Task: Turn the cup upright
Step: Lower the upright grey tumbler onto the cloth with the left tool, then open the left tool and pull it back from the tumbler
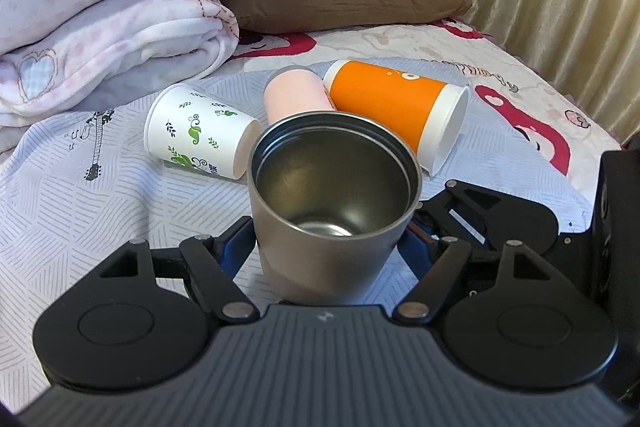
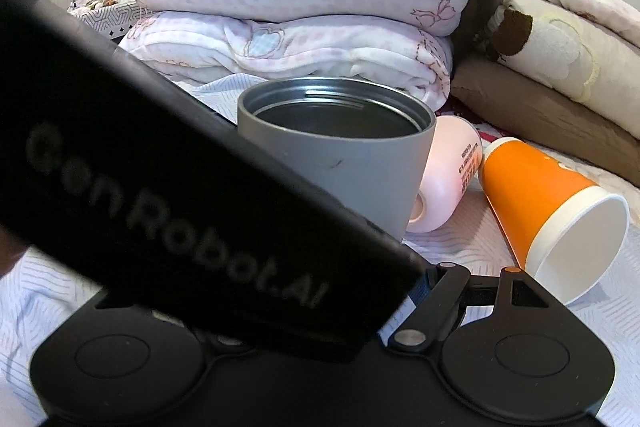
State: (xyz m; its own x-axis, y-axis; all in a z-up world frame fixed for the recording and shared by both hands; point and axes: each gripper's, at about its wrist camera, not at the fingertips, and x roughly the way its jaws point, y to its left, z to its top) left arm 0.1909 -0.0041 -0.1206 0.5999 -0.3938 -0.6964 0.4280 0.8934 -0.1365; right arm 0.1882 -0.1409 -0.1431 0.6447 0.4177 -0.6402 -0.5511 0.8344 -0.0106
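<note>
The metal cup [image 1: 334,203] stands mouth-up on the bed [image 1: 100,207], directly ahead of the left gripper [image 1: 328,247], at 12 o'clock in its wrist view. The gripper's blue-padded fingers [image 1: 236,247] flank the lower wall of the cup on both sides; it appears clenched on the cup, though actual pad contact is hidden behind the cup body.

The right gripper [image 2: 432,291] is largely masked by the other unit's black housing [image 2: 180,195]; whether it is released or closed cannot be told. It does not appear to hold anything.

Beyond the cup, three items lie on their sides: a leaf-print paper cup [image 1: 200,133] at 11 o'clock, a pink bottle [image 1: 296,97] at 12 o'clock, and an orange paper cup [image 1: 396,107] at 1 o'clock.

Judgement: the flip of the metal cup looks complete, and the step in hand is set-down. The next move calls for confirming the base sits flat on the soft bedding, then opening and withdrawing straight back without tipping it.
</note>
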